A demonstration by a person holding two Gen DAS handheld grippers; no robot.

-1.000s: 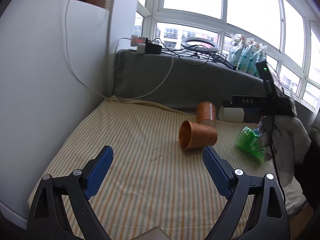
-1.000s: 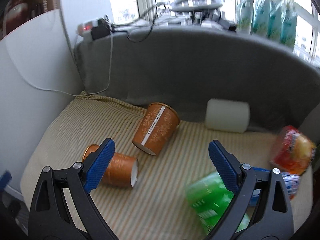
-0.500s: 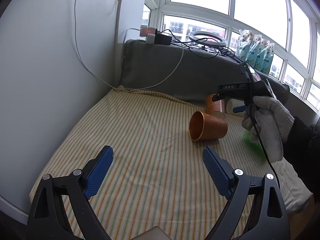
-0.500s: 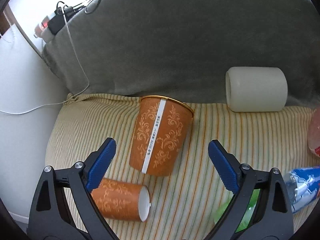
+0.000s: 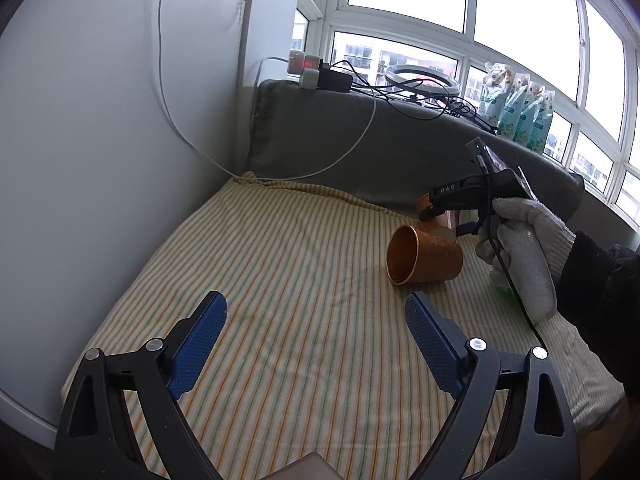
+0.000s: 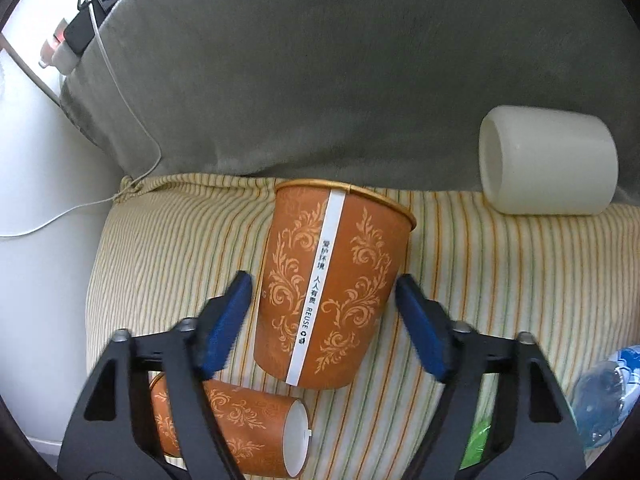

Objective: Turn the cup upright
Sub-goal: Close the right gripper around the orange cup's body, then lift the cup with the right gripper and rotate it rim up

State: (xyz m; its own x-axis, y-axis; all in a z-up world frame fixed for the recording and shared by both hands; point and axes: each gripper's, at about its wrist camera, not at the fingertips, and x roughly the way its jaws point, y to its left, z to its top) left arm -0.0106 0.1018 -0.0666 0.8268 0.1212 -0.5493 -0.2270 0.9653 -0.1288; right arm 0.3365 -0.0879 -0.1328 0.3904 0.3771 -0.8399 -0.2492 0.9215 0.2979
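Note:
An orange patterned paper cup (image 6: 328, 288) lies on its side on the striped cushion (image 6: 500, 264), rim toward the grey backrest. My right gripper (image 6: 323, 300) is open with a blue pad on each side of this cup, close but not gripping. A second orange cup (image 6: 236, 424) lies on its side nearer me; in the left wrist view (image 5: 424, 256) its open mouth faces left. My left gripper (image 5: 316, 336) is open and empty, low over the cushion's front. The right gripper (image 5: 452, 216) shows there over the far cup (image 5: 440, 210).
A white cylinder (image 6: 548, 160) lies against the grey backrest (image 6: 340, 80). A green bottle (image 6: 476, 444) and a clear bottle with a blue label (image 6: 604, 392) lie at the right. A white wall panel (image 5: 100, 160) borders the left. Cables and a power strip (image 5: 320, 74) sit on the sill.
My right gripper moved forward and down onto the far cup, and its pads narrowed to either side of it. My left gripper view shifted slightly; it stays open.

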